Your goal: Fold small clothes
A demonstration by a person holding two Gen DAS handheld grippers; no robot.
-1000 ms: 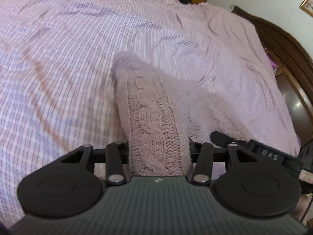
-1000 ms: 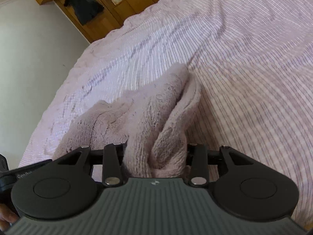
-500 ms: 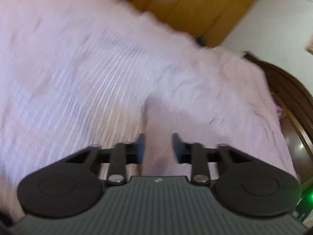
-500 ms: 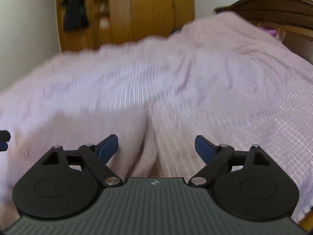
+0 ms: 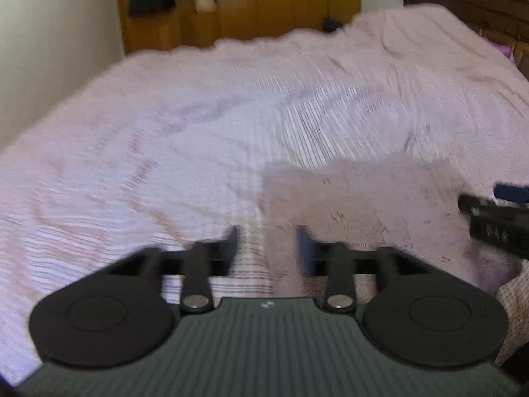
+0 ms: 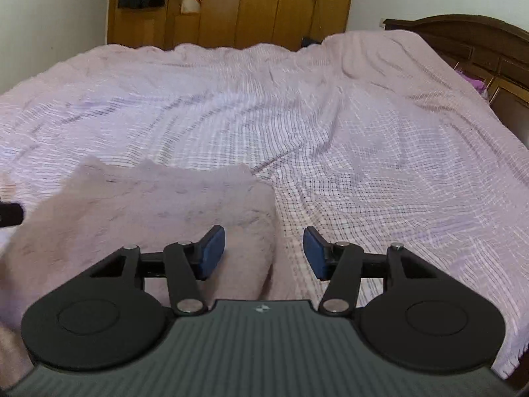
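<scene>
A fuzzy dusty-pink knitted garment [image 6: 158, 211] lies flat on the bed's pink checked cover [image 6: 380, 152], a squarish folded slab at lower left in the right wrist view and at lower right in the left wrist view [image 5: 360, 205]. The left tool [image 5: 268, 248] hangs over the garment's left edge, its jaws narrowly parted and holding nothing, though that view is blurred. The right tool [image 6: 264, 251] sits over the garment's right edge with its blue pads [image 6: 213, 251] set wider apart, also empty. Judging by the neat outline and both tools free of cloth, a fold has probably just been laid down. The next move likely calls for picking one edge, pinching through both layers, and carrying it across without dragging the slab over the cover.
</scene>
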